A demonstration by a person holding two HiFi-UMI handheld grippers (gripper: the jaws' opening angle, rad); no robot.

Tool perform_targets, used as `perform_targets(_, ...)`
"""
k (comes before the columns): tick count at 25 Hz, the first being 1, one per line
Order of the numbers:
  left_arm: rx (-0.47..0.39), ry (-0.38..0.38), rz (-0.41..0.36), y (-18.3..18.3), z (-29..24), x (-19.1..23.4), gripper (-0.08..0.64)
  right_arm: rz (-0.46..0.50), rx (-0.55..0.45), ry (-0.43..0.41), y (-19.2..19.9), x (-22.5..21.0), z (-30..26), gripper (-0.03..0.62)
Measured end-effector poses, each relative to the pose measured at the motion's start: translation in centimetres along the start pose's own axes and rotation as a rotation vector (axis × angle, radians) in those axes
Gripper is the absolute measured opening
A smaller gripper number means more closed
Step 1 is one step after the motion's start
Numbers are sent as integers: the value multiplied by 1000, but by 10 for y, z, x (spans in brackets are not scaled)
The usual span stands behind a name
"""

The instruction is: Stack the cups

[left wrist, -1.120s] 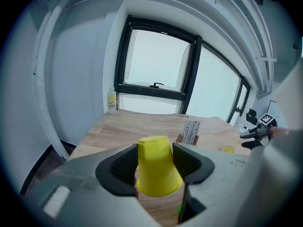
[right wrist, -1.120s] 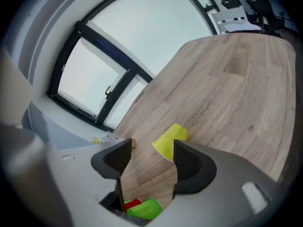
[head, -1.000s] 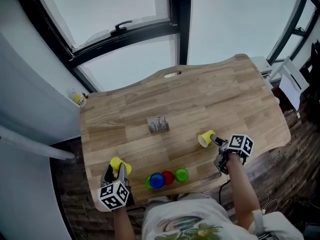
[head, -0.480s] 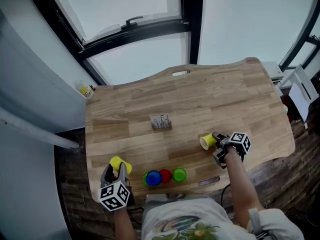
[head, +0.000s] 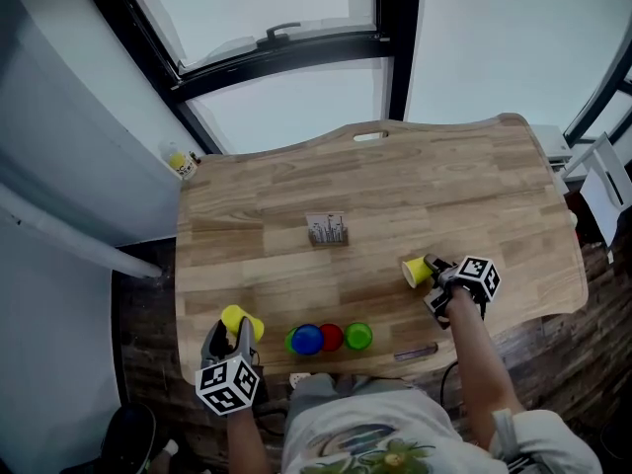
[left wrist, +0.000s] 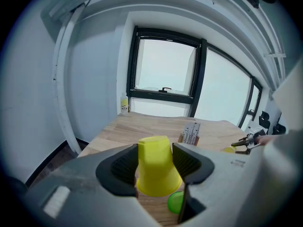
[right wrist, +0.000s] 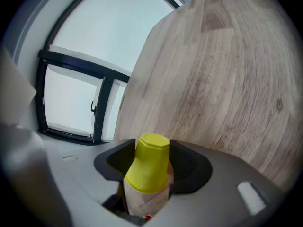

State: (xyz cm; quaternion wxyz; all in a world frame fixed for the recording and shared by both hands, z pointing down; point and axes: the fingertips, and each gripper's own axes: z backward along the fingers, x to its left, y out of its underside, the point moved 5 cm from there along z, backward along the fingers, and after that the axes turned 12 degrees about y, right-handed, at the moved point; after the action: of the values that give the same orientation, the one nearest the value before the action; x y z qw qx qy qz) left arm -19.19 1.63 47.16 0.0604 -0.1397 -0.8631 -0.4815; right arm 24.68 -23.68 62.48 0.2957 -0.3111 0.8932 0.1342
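My left gripper (head: 240,328) is shut on an upturned yellow cup (left wrist: 155,167) above the table's front left corner. Just right of it a blue cup (head: 307,340), a red cup (head: 332,337) and a green cup (head: 358,336) stand side by side near the front edge. At the right, my right gripper (head: 427,270) holds a second yellow cup (right wrist: 149,164) between its pads, base pointing away from me, low over the wood. Its jaws have just been closing on this cup, and both pads press its sides.
A small grey holder (head: 328,228) stands mid-table on the wooden table (head: 464,176). A dark flat object (head: 415,352) lies at the front edge. A small yellow bottle (head: 178,158) sits by the window at the far left. Window frames run behind the table.
The right gripper has sunk a little toward the table and rolled, keeping its yellow cup. The left gripper has shifted slightly with its cup. The head view has drifted.
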Motion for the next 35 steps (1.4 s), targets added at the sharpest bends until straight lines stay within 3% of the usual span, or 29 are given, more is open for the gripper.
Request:
perform_targets(16,-17,32,8,4,3,19,238,432,-246,-198,33,72,66,227)
perform_targets(27,-22,71,12,8,4,28,238,856,-393,-245,90,109,103,227)
perform_targets(35,-34,123,9,9,11,30,236,1039,-453,-263,135,118,120,226)
